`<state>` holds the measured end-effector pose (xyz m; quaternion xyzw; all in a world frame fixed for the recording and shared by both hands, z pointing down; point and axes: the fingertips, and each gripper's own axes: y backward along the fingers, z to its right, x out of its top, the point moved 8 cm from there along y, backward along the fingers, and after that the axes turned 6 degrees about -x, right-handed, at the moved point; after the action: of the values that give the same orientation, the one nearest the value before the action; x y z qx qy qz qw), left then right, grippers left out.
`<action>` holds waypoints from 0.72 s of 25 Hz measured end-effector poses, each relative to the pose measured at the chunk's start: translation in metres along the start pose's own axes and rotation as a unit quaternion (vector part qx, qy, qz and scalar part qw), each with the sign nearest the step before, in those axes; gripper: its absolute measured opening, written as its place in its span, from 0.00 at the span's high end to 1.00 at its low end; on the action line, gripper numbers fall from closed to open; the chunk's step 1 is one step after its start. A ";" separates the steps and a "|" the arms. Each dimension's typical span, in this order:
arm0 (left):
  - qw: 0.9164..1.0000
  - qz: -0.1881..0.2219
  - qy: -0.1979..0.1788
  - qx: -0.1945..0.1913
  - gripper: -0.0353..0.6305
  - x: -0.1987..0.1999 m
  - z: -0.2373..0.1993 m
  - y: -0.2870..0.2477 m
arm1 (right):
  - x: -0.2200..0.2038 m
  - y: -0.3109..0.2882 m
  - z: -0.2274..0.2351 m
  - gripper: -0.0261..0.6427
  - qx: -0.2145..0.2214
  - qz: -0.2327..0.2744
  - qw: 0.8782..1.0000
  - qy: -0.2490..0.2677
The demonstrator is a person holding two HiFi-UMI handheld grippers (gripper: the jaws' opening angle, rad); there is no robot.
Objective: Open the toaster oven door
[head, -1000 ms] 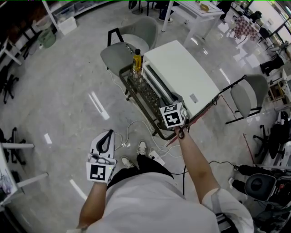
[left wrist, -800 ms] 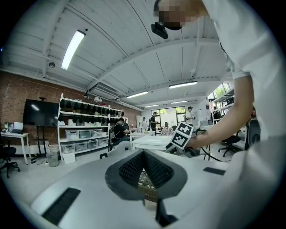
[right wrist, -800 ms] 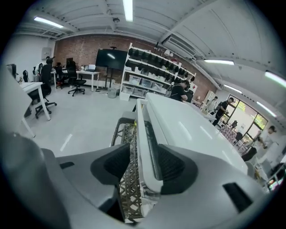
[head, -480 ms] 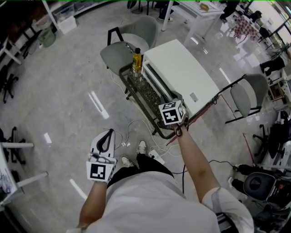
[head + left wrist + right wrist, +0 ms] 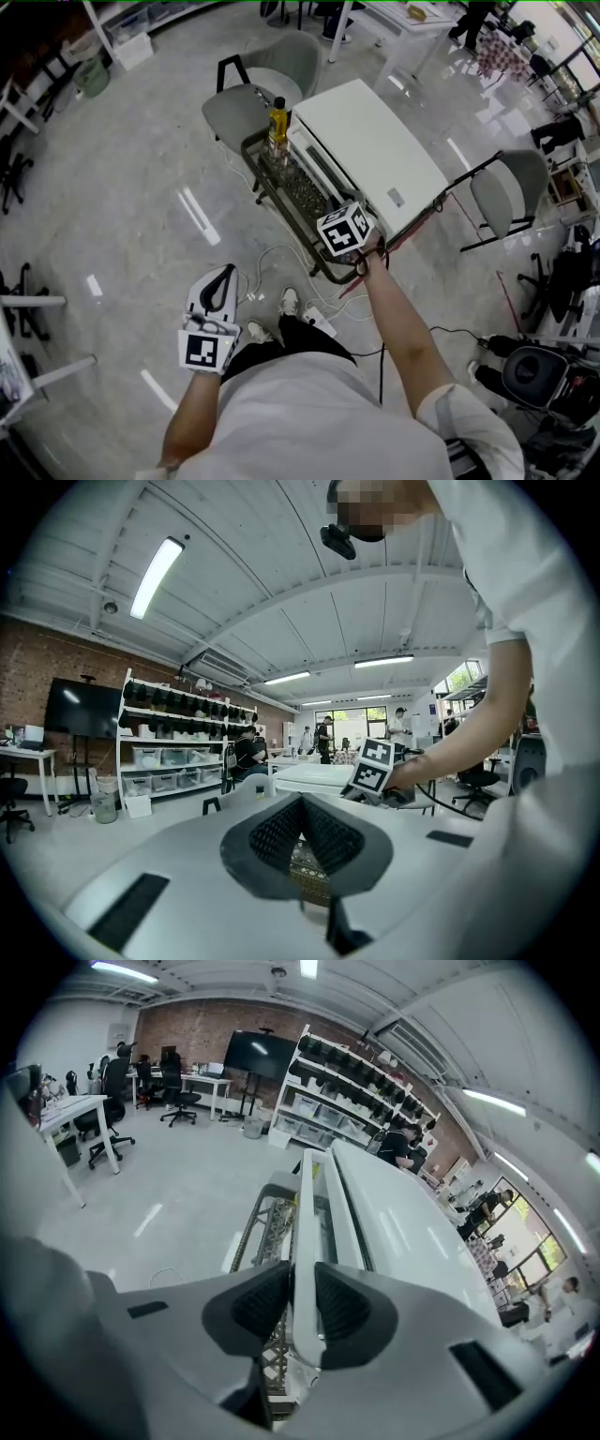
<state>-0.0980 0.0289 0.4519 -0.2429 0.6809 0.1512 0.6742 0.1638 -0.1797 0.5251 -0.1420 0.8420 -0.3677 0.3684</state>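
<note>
Out at one o'clock on the table [image 5: 274,204], closing the right gripper [image 5: 302,1281] on the oven's [image 5: 370,155] handle [image 5: 305,1232], bar between the pads [image 5: 258,1302], for a hold to pull on. Parked low at seven o'clock: left gripper [image 5: 302,803], pinched together and empty, seemingly just kept out of the way.

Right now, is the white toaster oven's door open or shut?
Shut: the door sits flush, its white bar handle between closing jaws of the right gripper.
</note>
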 end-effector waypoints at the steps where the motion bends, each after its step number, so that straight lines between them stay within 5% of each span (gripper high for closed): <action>1: 1.000 0.000 0.000 -0.001 0.92 0.000 0.000 0.000 | 0.001 0.001 -0.003 0.81 0.002 0.002 1.000 -0.001; 18: 1.000 -0.012 0.014 0.012 0.92 -0.010 -0.007 0.026 | 0.003 0.009 -0.042 0.76 -0.002 0.012 1.000 0.010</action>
<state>-0.1184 0.0484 0.4589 -0.2446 0.6891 0.1314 0.6694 0.1313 -0.1533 0.5364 -0.1289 0.8483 -0.3627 0.3636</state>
